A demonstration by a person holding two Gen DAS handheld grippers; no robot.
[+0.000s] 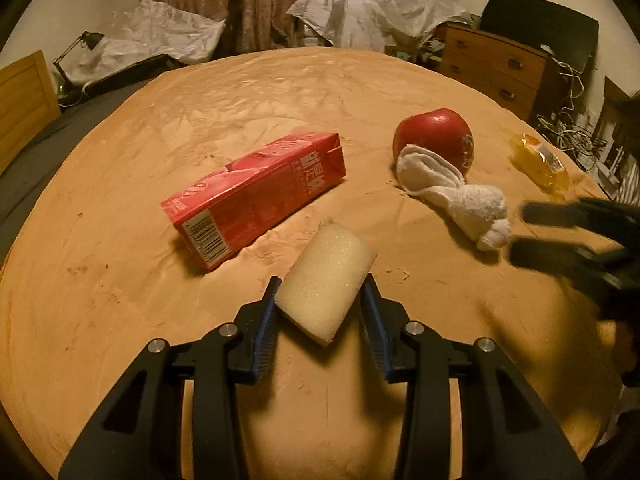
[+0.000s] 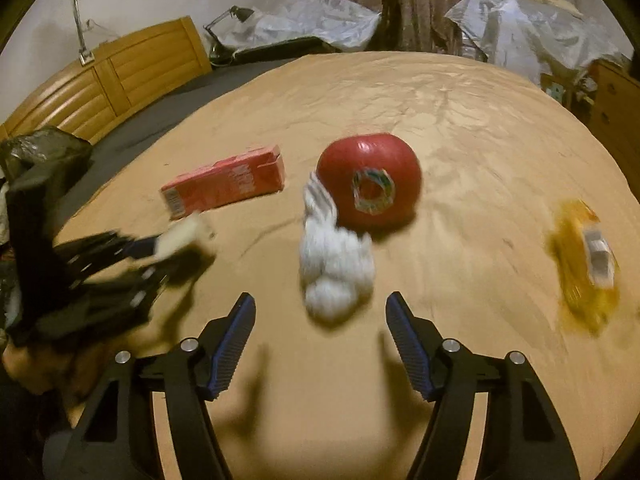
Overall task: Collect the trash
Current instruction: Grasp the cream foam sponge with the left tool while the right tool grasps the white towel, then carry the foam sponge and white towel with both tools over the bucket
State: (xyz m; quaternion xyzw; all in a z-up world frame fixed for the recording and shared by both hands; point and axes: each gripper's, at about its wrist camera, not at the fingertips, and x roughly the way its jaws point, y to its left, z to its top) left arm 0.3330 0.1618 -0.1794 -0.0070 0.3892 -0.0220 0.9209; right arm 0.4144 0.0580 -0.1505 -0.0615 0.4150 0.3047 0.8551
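My left gripper (image 1: 320,296) is shut on a pale foam sponge (image 1: 326,280) and holds it above the tan cloth (image 1: 240,100). It also shows blurred in the right wrist view (image 2: 176,248). A red carton (image 1: 256,196) lies on its side just beyond it. My right gripper (image 2: 320,312) is open and empty, just short of a crumpled white cloth (image 2: 336,268) that lies against a red apple (image 2: 370,180). A yellow wrapper (image 2: 584,268) lies to the right. The right gripper's fingers (image 1: 552,236) show at the right edge of the left wrist view.
A black bag (image 2: 44,152) sits at the left near a wooden headboard (image 2: 120,76). A wooden dresser (image 1: 496,68) stands at the back right with cables beside it. Plastic-covered heaps (image 1: 376,8) lie behind the cloth.
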